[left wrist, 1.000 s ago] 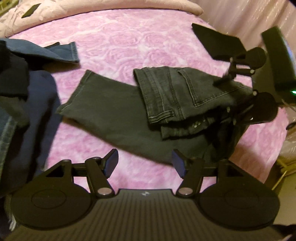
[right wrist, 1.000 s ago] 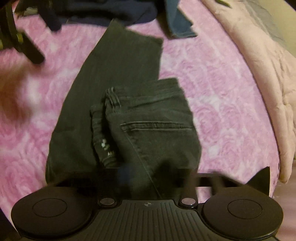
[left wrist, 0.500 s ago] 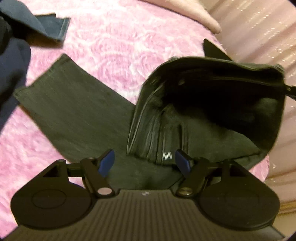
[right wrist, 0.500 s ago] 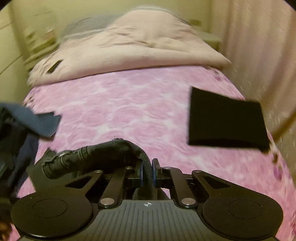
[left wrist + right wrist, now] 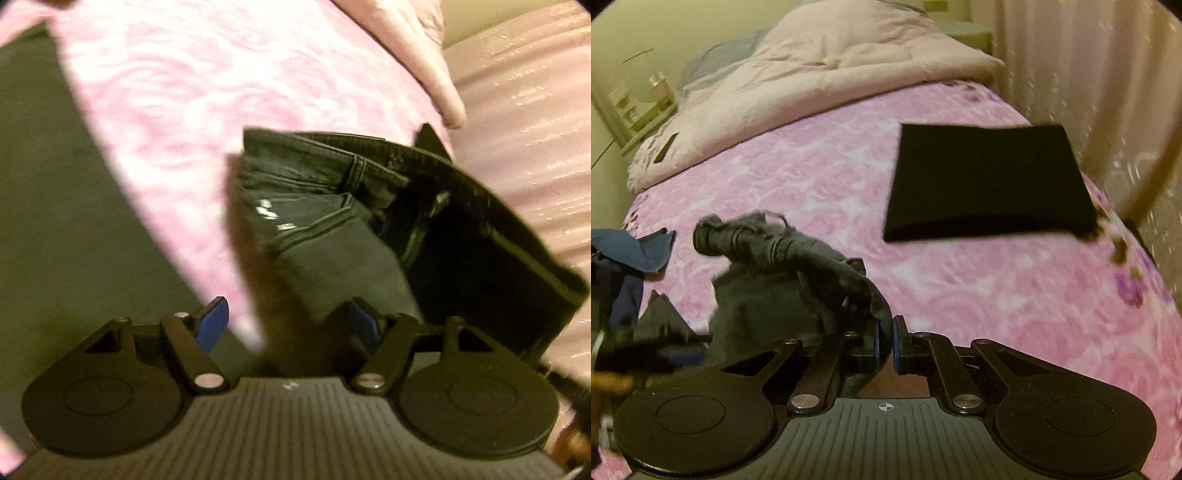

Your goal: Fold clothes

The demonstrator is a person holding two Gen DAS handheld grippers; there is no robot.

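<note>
Dark grey jeans (image 5: 332,258) are partly lifted off the pink bedspread (image 5: 221,110); one leg (image 5: 55,221) still lies flat at the left. My right gripper (image 5: 885,343) is shut on a bunched edge of the jeans (image 5: 783,295), which hang to its left above the bed. My left gripper (image 5: 288,325) is open and close to the raised part. Grey cloth reaches down between its blue pads (image 5: 212,325), and they do not press on it.
A folded black garment (image 5: 986,181) lies on the bedspread (image 5: 812,184) at the right. A pale pink duvet (image 5: 831,74) is heaped at the far end. Blue clothes (image 5: 631,247) lie at the left edge. A curtain (image 5: 1108,74) hangs along the right side.
The right gripper shut on the jeans' top and lifted it, turning from looking down to looking along the bed. The left gripper moved in close, until cloth sits between its pads.
</note>
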